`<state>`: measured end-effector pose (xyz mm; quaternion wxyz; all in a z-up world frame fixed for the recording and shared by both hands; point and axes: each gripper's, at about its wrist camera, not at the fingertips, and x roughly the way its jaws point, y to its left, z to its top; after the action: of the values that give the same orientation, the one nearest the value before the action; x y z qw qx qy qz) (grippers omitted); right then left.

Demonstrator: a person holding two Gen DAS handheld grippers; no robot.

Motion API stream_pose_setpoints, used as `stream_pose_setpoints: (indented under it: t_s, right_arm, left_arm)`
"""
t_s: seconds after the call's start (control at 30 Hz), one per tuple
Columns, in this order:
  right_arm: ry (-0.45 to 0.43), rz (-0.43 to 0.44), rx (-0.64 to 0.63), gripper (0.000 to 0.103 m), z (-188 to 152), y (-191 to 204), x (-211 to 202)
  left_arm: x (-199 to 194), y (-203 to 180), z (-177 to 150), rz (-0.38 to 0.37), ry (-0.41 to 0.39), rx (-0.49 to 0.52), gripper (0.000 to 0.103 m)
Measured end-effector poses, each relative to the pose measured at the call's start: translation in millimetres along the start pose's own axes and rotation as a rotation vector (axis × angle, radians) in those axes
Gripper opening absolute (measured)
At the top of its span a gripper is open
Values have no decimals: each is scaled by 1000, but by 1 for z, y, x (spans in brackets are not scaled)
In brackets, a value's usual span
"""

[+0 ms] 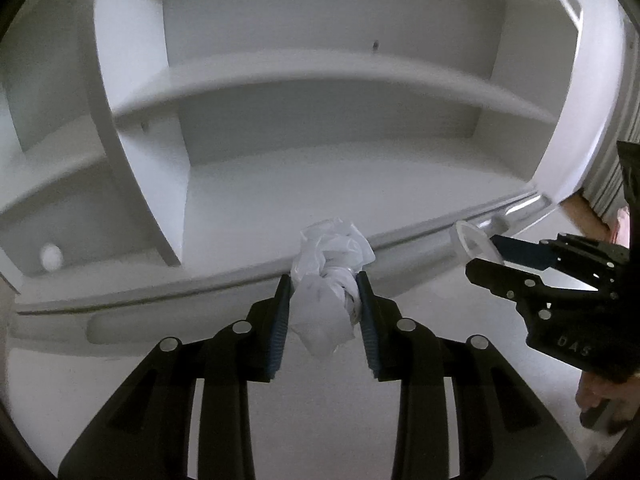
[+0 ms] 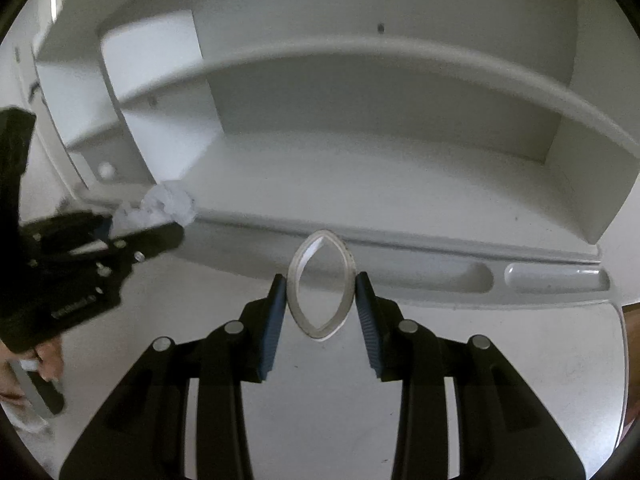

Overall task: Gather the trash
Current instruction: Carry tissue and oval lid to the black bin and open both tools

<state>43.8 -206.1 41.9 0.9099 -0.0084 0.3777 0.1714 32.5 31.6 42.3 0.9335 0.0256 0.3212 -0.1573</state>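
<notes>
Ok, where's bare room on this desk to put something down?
The desk surface beneath both claws is bare. So are the hutch floor behind the pen groove and the shelf above. No clutter shows anywhere.

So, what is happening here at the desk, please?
A person is collecting trash from a white desk with two handheld grippers. The left gripper is closed on a crumpled white tissue. The right gripper squeezes a thin white ring into an oval. Both pieces are held just above the desk's front edge.
</notes>
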Motion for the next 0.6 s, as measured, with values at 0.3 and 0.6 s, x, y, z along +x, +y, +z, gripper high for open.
stream_pose_setpoints:
  t_s: [0.3, 0.6]
  right_arm:
    - [-259, -37, 104, 35, -46, -73, -184]
    - [-244, -296, 456, 35, -242, -203, -360]
  left_arm:
    - [-112, -127, 1, -184, -111, 202, 31]
    - [-165, -388, -131, -737, 108, 534, 31]
